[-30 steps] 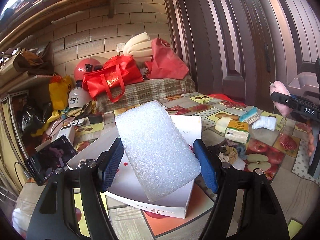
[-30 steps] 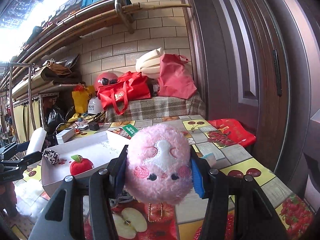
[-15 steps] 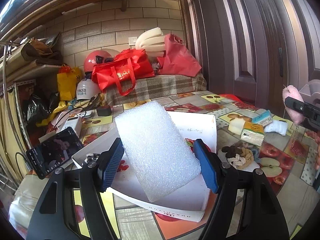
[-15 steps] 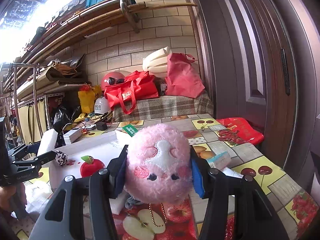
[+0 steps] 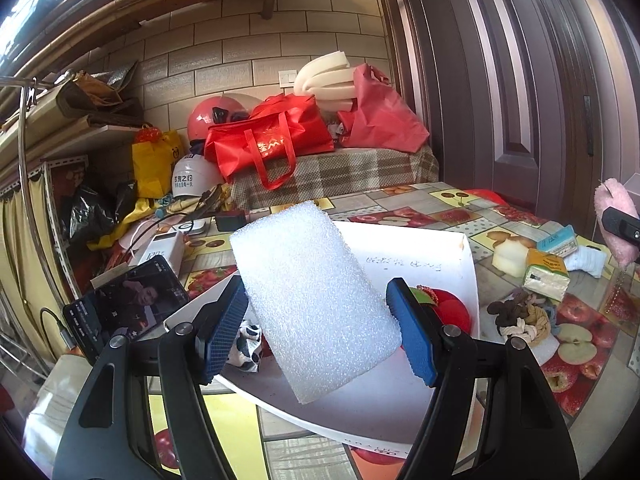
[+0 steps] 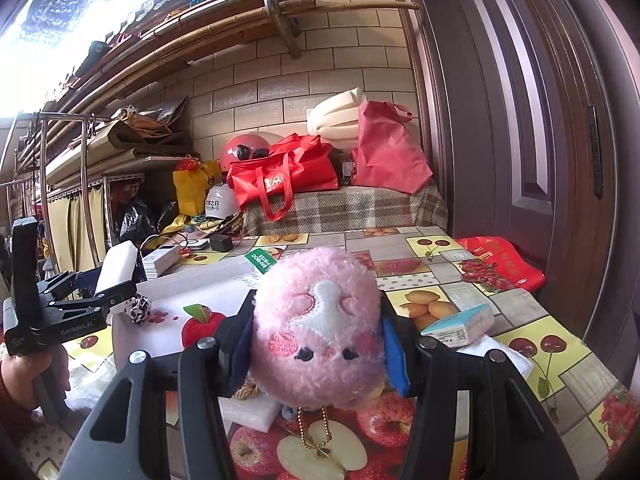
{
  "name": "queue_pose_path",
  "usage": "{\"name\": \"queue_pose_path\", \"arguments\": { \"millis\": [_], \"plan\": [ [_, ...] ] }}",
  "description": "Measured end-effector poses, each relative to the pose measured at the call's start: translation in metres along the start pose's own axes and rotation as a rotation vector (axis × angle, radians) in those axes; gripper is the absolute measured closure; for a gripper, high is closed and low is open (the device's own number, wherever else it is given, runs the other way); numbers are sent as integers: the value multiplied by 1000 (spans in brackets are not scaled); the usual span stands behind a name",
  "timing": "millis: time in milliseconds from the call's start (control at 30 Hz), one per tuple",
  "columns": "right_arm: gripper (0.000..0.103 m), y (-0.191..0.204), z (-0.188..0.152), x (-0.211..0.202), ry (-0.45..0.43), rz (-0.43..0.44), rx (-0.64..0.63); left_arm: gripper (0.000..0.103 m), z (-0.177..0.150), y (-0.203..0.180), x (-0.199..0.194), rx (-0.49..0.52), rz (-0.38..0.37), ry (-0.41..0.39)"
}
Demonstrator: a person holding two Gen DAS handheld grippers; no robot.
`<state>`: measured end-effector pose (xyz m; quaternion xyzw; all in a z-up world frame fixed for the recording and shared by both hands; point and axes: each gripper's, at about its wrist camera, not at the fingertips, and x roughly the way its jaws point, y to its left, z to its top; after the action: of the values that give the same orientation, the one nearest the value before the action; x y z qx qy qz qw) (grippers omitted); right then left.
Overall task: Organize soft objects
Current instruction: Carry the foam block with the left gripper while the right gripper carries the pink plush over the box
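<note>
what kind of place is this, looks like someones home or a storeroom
Probably a cluttered home entryway or storage corner: a fruit-print tablecloth, helmets and red bags piled against a brick wall, beside a wooden door.

Foam block (image 5: 312, 300) between left gripper (image 5: 318, 328) pads, above box (image 5: 400, 412); apple toy (image 6: 200, 326) inside. Plush (image 6: 320, 328) in right gripper (image 6: 320, 350), right of box, above table (image 6: 532, 336).

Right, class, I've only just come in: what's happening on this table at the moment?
A person is sorting soft things with two handheld grippers. The left gripper is shut on a white foam block, held over the white box. The right gripper is shut on a pink plush toy, beside the box. A red plush apple already lies inside.
</note>
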<state>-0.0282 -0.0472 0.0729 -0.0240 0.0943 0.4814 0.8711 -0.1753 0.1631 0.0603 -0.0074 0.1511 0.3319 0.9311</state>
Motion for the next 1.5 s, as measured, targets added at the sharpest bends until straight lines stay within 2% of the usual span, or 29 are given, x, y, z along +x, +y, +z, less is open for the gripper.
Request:
{"name": "queue_pose_path", "arguments": {
  "millis": [467,933,1167,1367,1500],
  "plan": [
    [48,42,-1,31,55,97,-42,31,6,29,28,-80,75,10],
    [49,78,-5,69,129,151,-62,31,10,41,47,-104,96,10],
    [49,114,-6,79,136,234,-122,31,11,49,51,-134,102,16],
    [49,148,-9,95,190,319,-215,31,12,51,52,-141,100,15],
    [49,151,-12,114,274,344,-212,31,14,52,52,-151,100,12]
  ]
}}
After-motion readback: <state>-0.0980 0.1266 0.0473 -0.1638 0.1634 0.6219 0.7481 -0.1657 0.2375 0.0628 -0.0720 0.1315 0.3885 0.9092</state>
